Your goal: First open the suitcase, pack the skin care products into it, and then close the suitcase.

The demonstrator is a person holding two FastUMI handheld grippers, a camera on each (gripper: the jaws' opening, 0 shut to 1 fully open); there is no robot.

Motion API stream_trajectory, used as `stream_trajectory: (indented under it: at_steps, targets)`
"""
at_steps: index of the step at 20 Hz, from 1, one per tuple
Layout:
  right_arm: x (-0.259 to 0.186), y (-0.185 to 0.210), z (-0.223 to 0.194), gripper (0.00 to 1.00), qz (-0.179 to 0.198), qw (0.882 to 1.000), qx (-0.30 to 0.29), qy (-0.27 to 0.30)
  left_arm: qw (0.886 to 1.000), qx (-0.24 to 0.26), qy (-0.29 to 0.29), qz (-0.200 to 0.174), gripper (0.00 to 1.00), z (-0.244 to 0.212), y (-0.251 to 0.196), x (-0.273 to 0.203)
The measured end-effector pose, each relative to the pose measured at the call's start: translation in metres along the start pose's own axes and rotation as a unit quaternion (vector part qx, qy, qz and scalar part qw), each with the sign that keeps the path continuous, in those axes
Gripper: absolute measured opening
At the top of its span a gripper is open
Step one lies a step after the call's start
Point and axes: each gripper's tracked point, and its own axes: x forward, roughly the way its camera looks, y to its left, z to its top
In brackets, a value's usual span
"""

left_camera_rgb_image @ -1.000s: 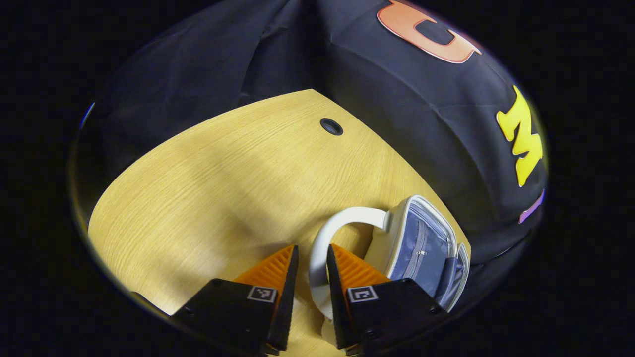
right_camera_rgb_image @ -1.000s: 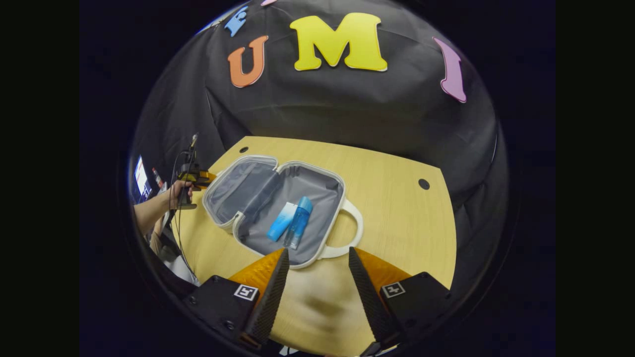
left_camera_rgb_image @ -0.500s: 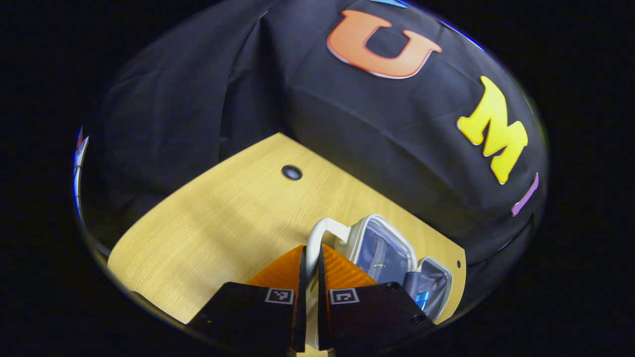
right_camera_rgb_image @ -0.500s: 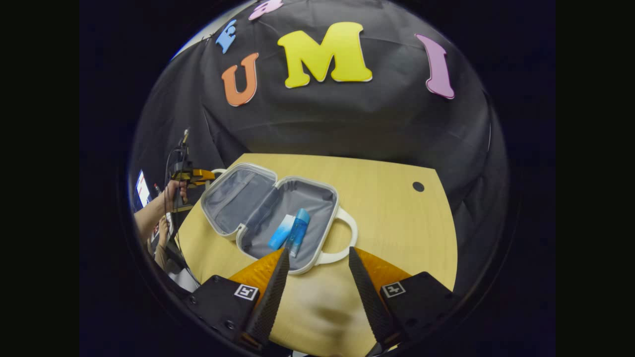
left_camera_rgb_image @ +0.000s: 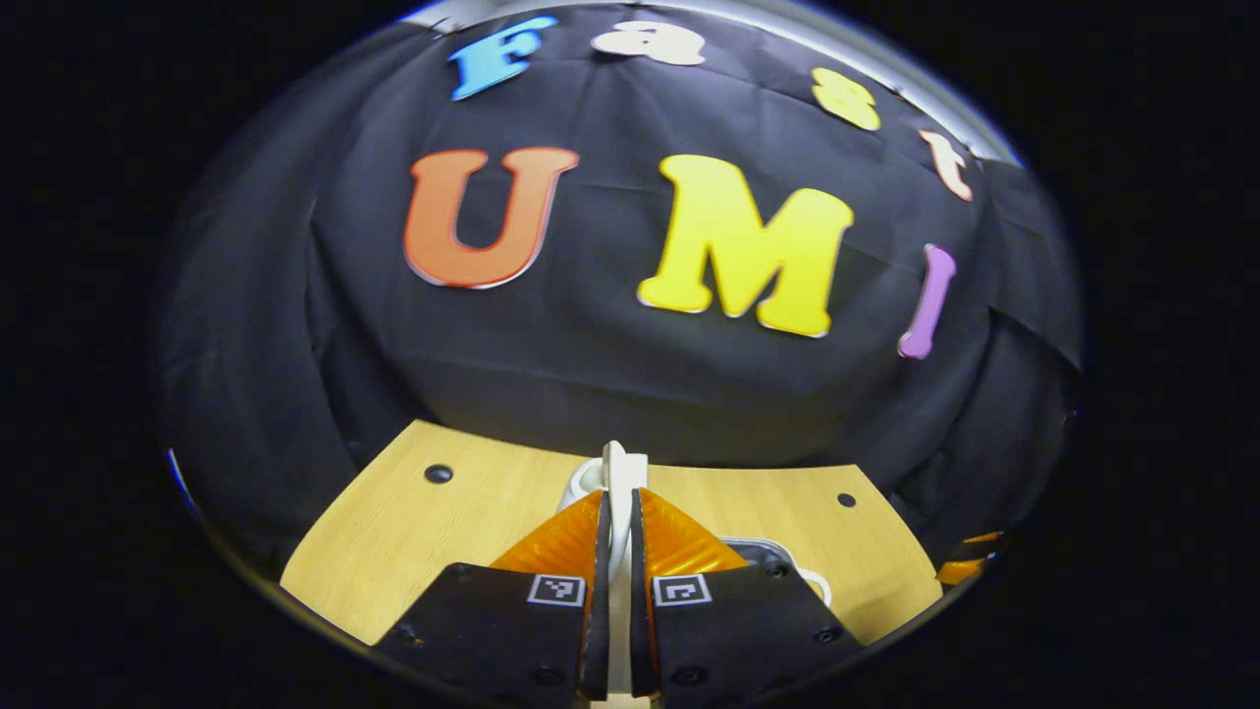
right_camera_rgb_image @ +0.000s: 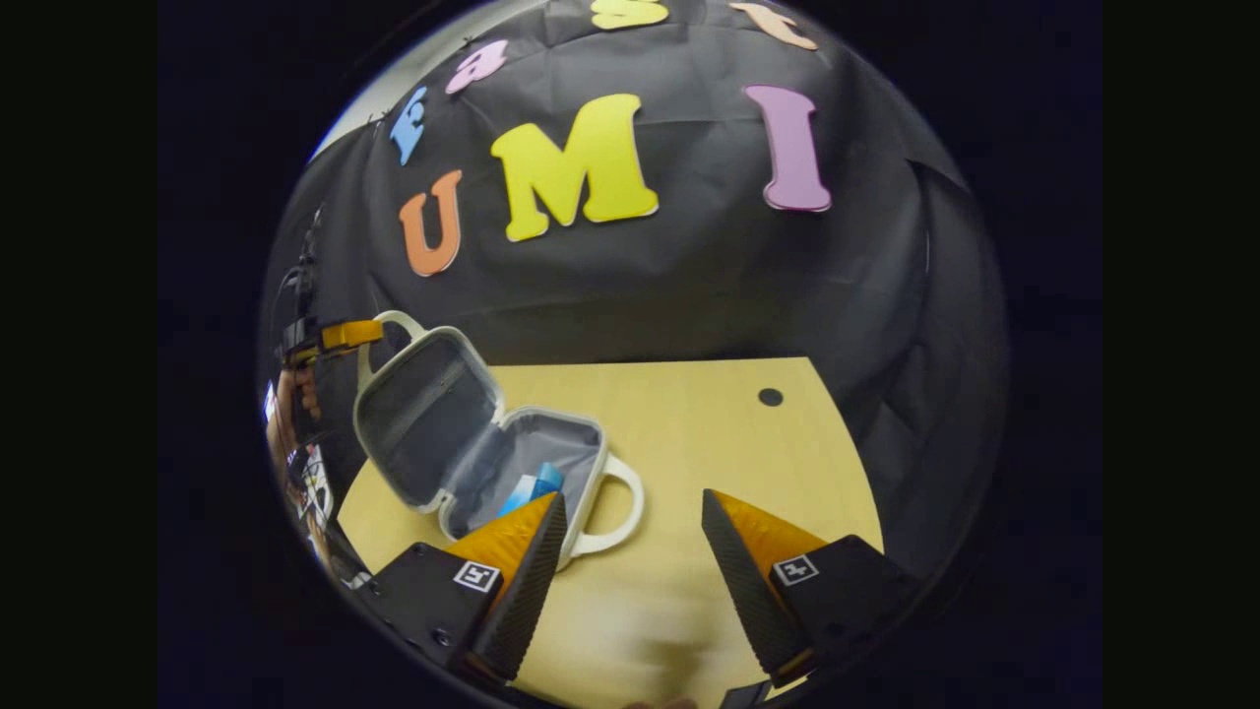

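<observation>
Left gripper view: left gripper (left_camera_rgb_image: 617, 537) is nearly shut, both fingers pinching the lid handle (left_camera_rgb_image: 614, 471), which stands edge-on betw. them and rises just past the tips. Beyond the handle lies the table (left_camera_rgb_image: 394, 551); a bit of the suitcase (left_camera_rgb_image: 763, 548) rim peeks just right of the fingers, so the base lies ahead and below the grip, twd the right. Right gripper view: the suitcase (right_camera_rgb_image: 472, 443) sits on the table (right_camera_rgb_image: 728, 443) w/ its lid (right_camera_rgb_image: 418, 418) raised, tilted up past halfway but not closed; hinge runs along the case's left side, and the lid's long axis leans up and away from the base. The left gripper (right_camera_rgb_image: 340, 335) shows at the lid's top edge, held by a hand (right_camera_rgb_image: 295, 394), gripping the lid handle (right_camera_rgb_image: 389, 330). Inside the base, blue bottles (right_camera_rgb_image: 532, 489) lie near the front wall, partly hidden behind the right gripper's finger. The base handle (right_camera_rgb_image: 615, 507) juts from the case's right side, toward the right gripper (right_camera_rgb_image: 635, 547), which hangs wide open, holding nothing, near the case's front-right corner, not touching. Judgement: packing looks done; closing is in hand. The move turns on the lid swinging over its hinge, rightward and down onto the base; left is the arm on it. Right is nearer the base, free to steady it if it slides.
</observation>
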Motion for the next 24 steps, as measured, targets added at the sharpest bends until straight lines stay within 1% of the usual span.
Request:
stream_trajectory:
  at_steps: [1,3,6,9,10,11,12,13,14,15,16,17,18,19,20,21,22,23,24]
  targets:
    - [-0.004,-0.011,0.0,0.82,-0.01,1.0,0.006,-0.003,1.0,0.011,-0.005,-0.011,0.11,0.0,-0.024,-0.003]
    - [-0.01,-0.035,0.002,0.82,-0.03,0.999,0.017,-0.008,0.999,0.026,-0.008,-0.033,0.11,-0.011,-0.068,-0.001]
    - [-0.02,-0.07,0.002,0.82,-0.057,0.998,0.026,-0.013,0.996,0.053,-0.005,-0.078,0.12,-0.036,-0.138,0.007]
    - [-0.029,-0.099,0.0,0.82,-0.077,0.997,0.023,-0.008,0.992,0.067,0.022,-0.109,0.12,-0.07,-0.192,0.019]
    - [-0.033,-0.108,0.0,0.82,-0.084,0.996,0.02,-0.009,0.991,0.068,0.031,-0.113,0.12,-0.081,-0.201,0.021]
    - [-0.035,-0.116,0.001,0.77,-0.091,0.996,0.02,-0.009,0.99,0.068,0.039,-0.114,0.12,-0.094,-0.21,0.025]
    - [-0.038,-0.122,0.0,0.82,-0.097,0.995,0.021,-0.006,0.99,0.066,0.049,-0.113,0.12,-0.105,-0.218,0.03]
    - [-0.042,-0.129,-0.003,0.77,-0.104,0.994,0.022,-0.004,0.99,0.064,0.06,-0.111,0.12,-0.117,-0.227,0.034]
    - [-0.045,-0.136,-0.005,0.82,-0.111,0.994,0.022,-0.002,0.989,0.062,0.071,-0.11,0.12,-0.129,-0.234,0.038]
    - [-0.047,-0.141,-0.006,0.82,-0.118,0.993,0.023,0.001,0.989,0.062,0.081,-0.111,0.12,-0.141,-0.241,0.041]
    - [-0.048,-0.146,-0.01,0.77,-0.122,0.992,0.025,0.005,0.988,0.063,0.093,-0.11,0.12,-0.153,-0.248,0.042]
    - [-0.048,-0.15,-0.015,0.82,-0.126,0.992,0.029,0.014,0.987,0.065,0.103,-0.109,0.12,-0.164,-0.252,0.046]
    - [-0.049,-0.153,-0.018,0.81,-0.127,0.991,0.032,0.019,0.986,0.065,0.112,-0.108,0.11,-0.175,-0.253,0.054]
    - [-0.049,-0.155,-0.02,0.77,-0.129,0.991,0.035,0.022,0.985,0.065,0.12,-0.107,0.12,-0.185,-0.255,0.057]
    - [-0.049,-0.157,-0.021,0.77,-0.129,0.991,0.035,0.024,0.984,0.064,0.127,-0.106,0.12,-0.195,-0.258,0.06]
    - [-0.048,-0.158,-0.023,0.81,-0.127,0.991,0.036,0.026,0.984,0.064,0.132,-0.104,0.12,-0.203,-0.261,0.062]
    - [-0.048,-0.158,-0.025,0.77,-0.123,0.991,0.041,0.03,0.983,0.067,0.136,-0.102,0.12,-0.211,-0.265,0.063]
    - [-0.045,-0.155,-0.028,0.81,-0.118,0.991,0.046,0.036,0.982,0.074,0.14,-0.1,0.12,-0.217,-0.268,0.066]
    - [-0.042,-0.153,-0.031,0.82,-0.114,0.991,0.048,0.041,0.981,0.081,0.143,-0.098,0.12,-0.224,-0.27,0.069]
